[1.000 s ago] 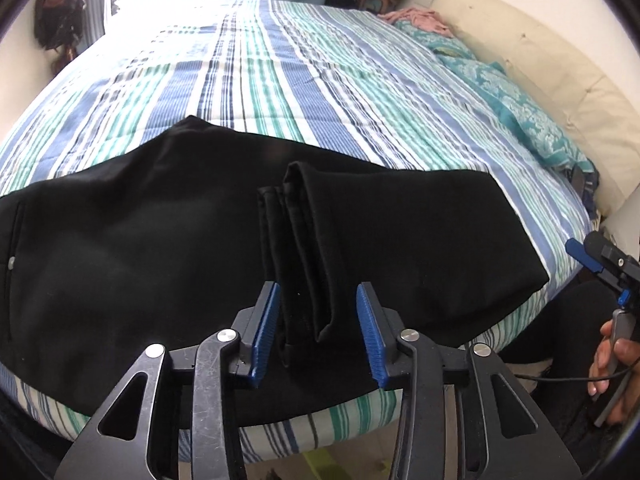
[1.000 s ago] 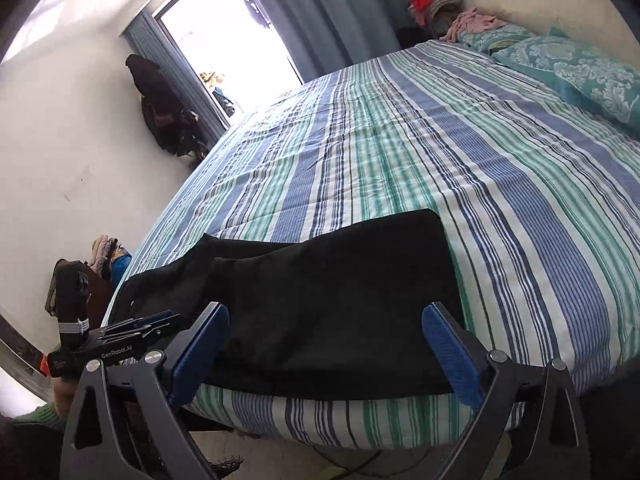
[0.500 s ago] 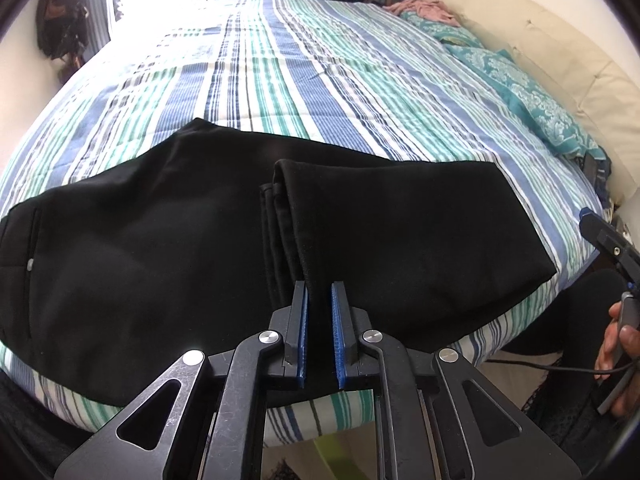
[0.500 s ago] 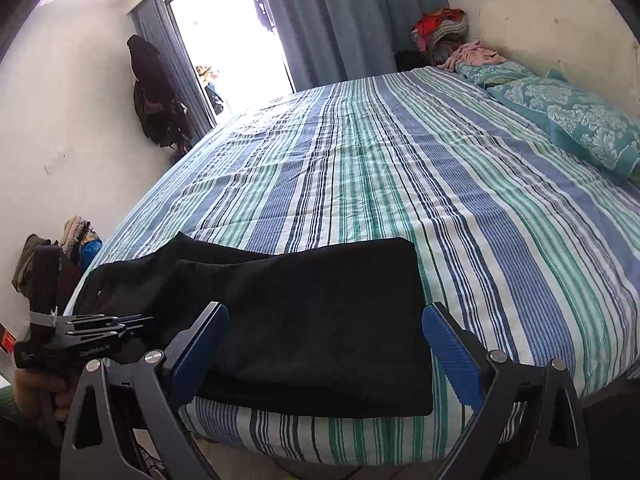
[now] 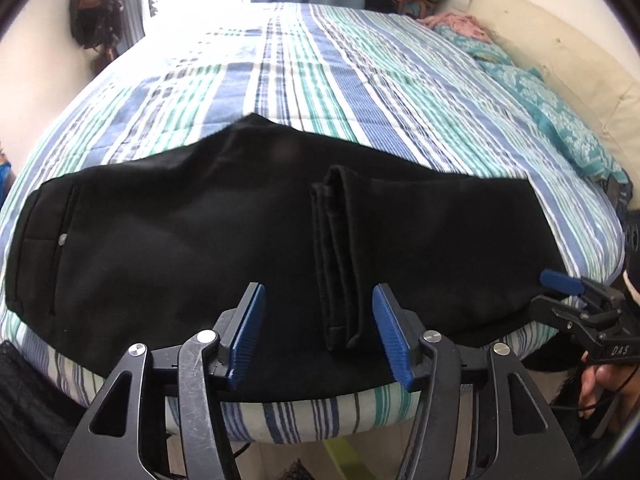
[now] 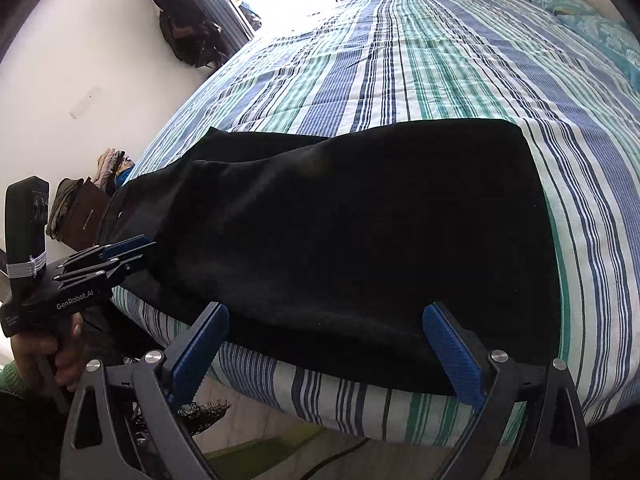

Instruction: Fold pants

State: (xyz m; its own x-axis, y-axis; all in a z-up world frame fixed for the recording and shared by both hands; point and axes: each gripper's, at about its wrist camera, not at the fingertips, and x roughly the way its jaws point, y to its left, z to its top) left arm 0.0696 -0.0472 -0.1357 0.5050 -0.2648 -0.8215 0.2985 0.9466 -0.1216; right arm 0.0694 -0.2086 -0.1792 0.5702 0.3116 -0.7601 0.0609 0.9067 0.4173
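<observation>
While the black pants (image 5: 200, 248) lay half-folded on the bed (image 5: 360, 80), both the left tongs (image 5: 320, 332) and right tongs (image 6: 340, 344) were spread; the next fold likely needed the hems (image 5: 340, 264) gripped.

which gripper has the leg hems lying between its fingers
The left gripper: its open blue fingers straddle the stacked leg hems of the black pants. The right gripper is open over plain folded cloth, with no hems showing.

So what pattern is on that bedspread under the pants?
Stripes of blue, teal-green and white on the bedspread, clearest in the right wrist view.
</observation>
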